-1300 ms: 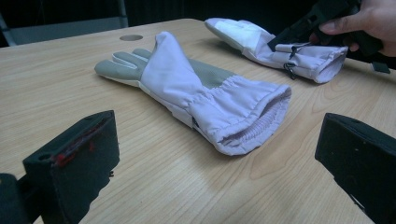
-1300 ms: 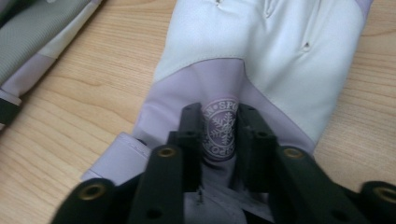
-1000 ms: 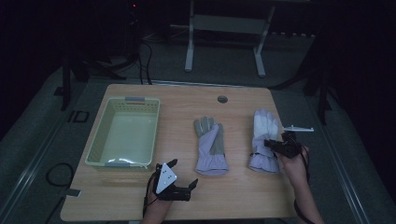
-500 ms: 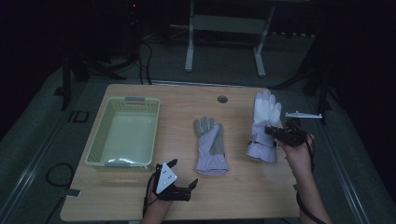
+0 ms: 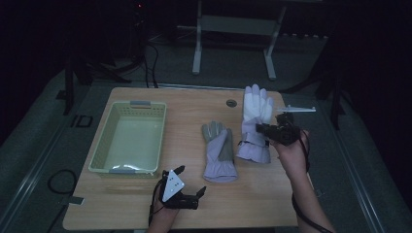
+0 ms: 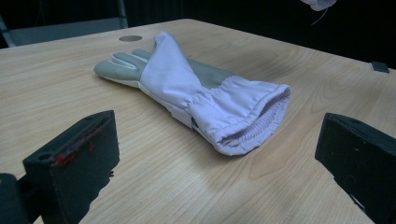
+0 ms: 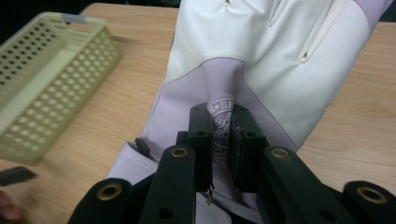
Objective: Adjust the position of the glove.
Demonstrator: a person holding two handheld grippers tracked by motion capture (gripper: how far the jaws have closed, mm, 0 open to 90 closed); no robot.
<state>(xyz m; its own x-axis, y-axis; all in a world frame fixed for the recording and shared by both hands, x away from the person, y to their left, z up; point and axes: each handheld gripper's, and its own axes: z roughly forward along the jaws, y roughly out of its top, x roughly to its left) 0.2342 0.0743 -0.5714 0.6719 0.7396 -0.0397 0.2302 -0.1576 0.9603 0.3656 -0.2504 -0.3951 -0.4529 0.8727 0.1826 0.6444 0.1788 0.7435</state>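
One camera looks down from high up at the whole table (image 5: pixel 145 204); both gripper cameras sit low and close; all share its wood.

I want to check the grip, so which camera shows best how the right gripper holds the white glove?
The right gripper view: the right gripper pinches a fold of the white glove between its jaws. The high view shows that glove lifted, small and dim. The left gripper view catches just a scrap of it.

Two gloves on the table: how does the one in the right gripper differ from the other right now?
The right glove is pinched in a fold by the right gripper, jaws shut on it; the left glove lies free in front of the open left gripper.

The right glove shows a white side; the left glove shows grey patches.

The right glove sits farther back than the left glove.

Both are pale lilac with gathered cuffs.
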